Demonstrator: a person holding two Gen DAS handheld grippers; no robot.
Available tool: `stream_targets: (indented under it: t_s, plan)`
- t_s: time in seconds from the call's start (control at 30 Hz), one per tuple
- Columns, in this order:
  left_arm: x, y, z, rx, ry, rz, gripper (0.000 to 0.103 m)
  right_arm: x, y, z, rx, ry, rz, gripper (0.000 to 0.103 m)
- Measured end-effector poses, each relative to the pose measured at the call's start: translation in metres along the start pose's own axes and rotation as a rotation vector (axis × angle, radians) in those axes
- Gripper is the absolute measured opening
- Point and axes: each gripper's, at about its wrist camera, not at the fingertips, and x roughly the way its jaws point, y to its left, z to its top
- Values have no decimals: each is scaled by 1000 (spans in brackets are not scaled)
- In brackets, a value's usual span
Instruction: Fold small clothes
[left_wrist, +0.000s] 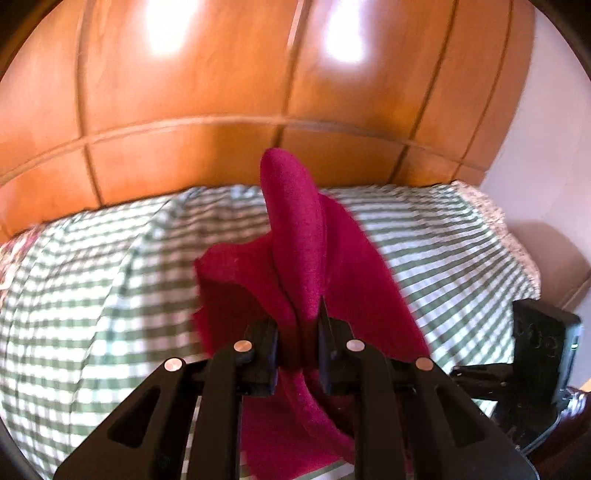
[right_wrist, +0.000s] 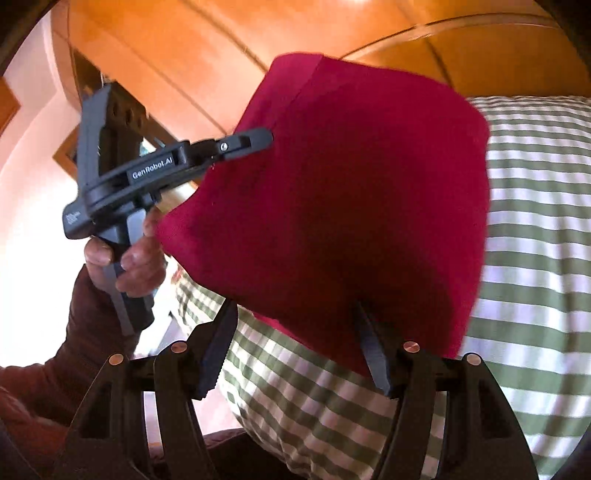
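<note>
Left wrist view: the left gripper (left_wrist: 297, 332) sits low in the middle, its two black fingers drawn close together with a fold of the crimson cloth (left_wrist: 295, 236) pinched between the pads
Cloth, left wrist view: one ridge stands up past the fingertips toward the wooden headboard (left_wrist: 221, 110); the rest falls away on both sides and trails down under the gripper's frame
Bed cover: the green-and-white checked sheet (left_wrist: 92, 288) lies under the cloth and runs up to the foot of the headboard
Right edge, left wrist view: the black body of the right gripper shows near the corner, blurred, beside a pale wall (left_wrist: 546, 166)
Right wrist view: the right gripper (right_wrist: 295, 339) has its jaws standing wide; the left finger is clear of the cloth over the sheet (right_wrist: 535, 221), the right finger's tip lies against the cloth's lower edge, and nothing is pressed between the pads
Cloth, right wrist view: the crimson cloth (right_wrist: 351, 184) hangs as a broad sheet above the bed, lifted off the cover, its lower hem just past the right gripper's fingertips
Left gripper, right wrist view: seen from the side at upper left (right_wrist: 267, 138), its tip buried in the cloth's upper left edge and carrying it
Hand: a person's left hand (right_wrist: 129, 262) wraps the handle below that gripper, a dark maroon sleeve (right_wrist: 88, 321) running down from the wrist
Sharpness: both views are smeared at the cloth's edges
</note>
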Motion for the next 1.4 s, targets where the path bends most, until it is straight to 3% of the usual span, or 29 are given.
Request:
stream_targets:
  t_s: [0.1,0.2,0.33,0.53,0.63,0.8,1.03,1.1,1.27,1.37,1.4]
  plan:
    - [28,23,-24,-45,82,65,16,22,3,-3,-13,49,-19,63]
    - [52,48,-50,-149,132,69,21,32,10,-8,-58,75,-52,63]
    - [49,66,-64,-298,74,-12,23,35,15,-10,-96,97,-57,63]
    - [44,58,-73,-263,47,10,26,11,12,-2,-73,81,-30,63]
    - [44,64,-74,-284,48,65,51,-7,2,7,-40,0,-84,63]
    - [42,66,-80,-287,42,40,52,-14,-18,12,27,-26,-95,63]
    - [46,68,-84,-299,35,49,52,-27,-35,11,136,-104,-47,64]
    - [47,67,-86,-299,34,59,52,-26,-42,9,182,-107,-79,70]
    - [50,73,-88,-329,37,60,58,2,-67,-8,280,-4,-28,71]
    - [51,72,-88,-330,45,64,58,27,-62,-11,242,27,-43,71]
    - [51,72,-88,-328,48,66,58,30,-58,-9,224,26,-56,65]
